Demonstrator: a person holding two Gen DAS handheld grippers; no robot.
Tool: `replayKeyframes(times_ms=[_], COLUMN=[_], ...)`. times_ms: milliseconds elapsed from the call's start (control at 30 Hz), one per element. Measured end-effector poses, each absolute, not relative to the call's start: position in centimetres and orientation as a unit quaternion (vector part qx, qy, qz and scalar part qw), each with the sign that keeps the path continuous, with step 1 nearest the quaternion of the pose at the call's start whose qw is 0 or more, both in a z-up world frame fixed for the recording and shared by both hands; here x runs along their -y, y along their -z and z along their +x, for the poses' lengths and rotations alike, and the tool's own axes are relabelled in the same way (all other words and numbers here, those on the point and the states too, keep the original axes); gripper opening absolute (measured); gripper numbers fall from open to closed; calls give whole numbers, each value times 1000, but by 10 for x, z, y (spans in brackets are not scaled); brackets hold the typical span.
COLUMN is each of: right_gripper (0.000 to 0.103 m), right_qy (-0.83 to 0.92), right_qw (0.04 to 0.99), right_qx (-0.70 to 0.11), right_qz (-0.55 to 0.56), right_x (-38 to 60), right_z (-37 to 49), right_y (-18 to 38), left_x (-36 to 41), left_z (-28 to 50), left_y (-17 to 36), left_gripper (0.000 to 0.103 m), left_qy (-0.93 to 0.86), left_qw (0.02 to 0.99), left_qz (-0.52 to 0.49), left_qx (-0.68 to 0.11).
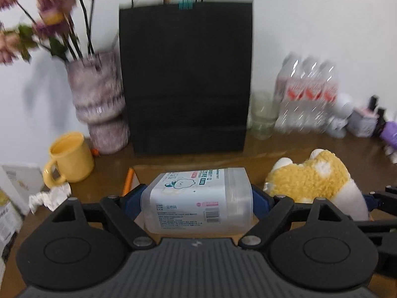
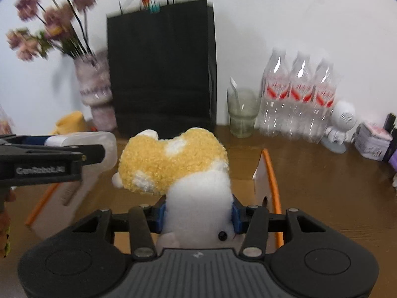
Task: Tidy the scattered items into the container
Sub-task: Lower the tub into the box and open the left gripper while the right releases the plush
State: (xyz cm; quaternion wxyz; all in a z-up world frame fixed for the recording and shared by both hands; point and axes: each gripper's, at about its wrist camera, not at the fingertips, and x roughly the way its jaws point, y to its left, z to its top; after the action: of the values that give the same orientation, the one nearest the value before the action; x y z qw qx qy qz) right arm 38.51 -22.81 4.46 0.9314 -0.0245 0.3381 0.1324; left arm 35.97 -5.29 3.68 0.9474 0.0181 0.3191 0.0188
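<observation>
Above the box [image 2: 260, 171], plush toy [image 2: 173, 164] (white-bellied) and wipes tub [image 1: 196, 198] held.

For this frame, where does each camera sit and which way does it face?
Left wrist: sits behind the left tool, which clamps the wipes tub; faces the black bag by the wall.
Right wrist: sits behind the right tool, which clamps the plush toy; the left tool enters at left.
Shared: bag, vase, water bottles, both held items.

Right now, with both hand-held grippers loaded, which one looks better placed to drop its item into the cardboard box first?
Probably right. The right hand-held gripper holds the plush toy over the open cardboard box; the left hand-held gripper holds the wipes container nearer the box's left flap.
</observation>
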Motion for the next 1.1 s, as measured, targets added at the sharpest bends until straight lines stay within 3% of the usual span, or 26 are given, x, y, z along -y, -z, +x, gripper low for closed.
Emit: replayKeyframes(times_ms=[333, 633, 833, 1000, 1100], right_gripper=[47, 50, 80, 86, 96], right_qy=[-111, -101, -107, -113, -115], right_qw=[906, 897, 898, 905, 911], right_qx=[-407, -429, -424, -407, -396], right_qz=[-26, -36, -41, -45, -34], right_x=[219, 213, 210, 210, 213], right_z=[435, 443, 434, 419, 407], right_y=[5, 16, 7, -9, -19], left_x=[48, 51, 55, 50, 39], left_z=[410, 417, 406, 386, 370], left_y=[14, 18, 7, -9, -22], left_gripper=[87, 87, 99, 103, 103], left_qy=[-44, -52, -41, -37, -32], left_qw=[914, 906, 915, 926, 934], left_qz=[-12, 5, 20, 11, -11], left_qx=[-403, -421, -401, -377, -357])
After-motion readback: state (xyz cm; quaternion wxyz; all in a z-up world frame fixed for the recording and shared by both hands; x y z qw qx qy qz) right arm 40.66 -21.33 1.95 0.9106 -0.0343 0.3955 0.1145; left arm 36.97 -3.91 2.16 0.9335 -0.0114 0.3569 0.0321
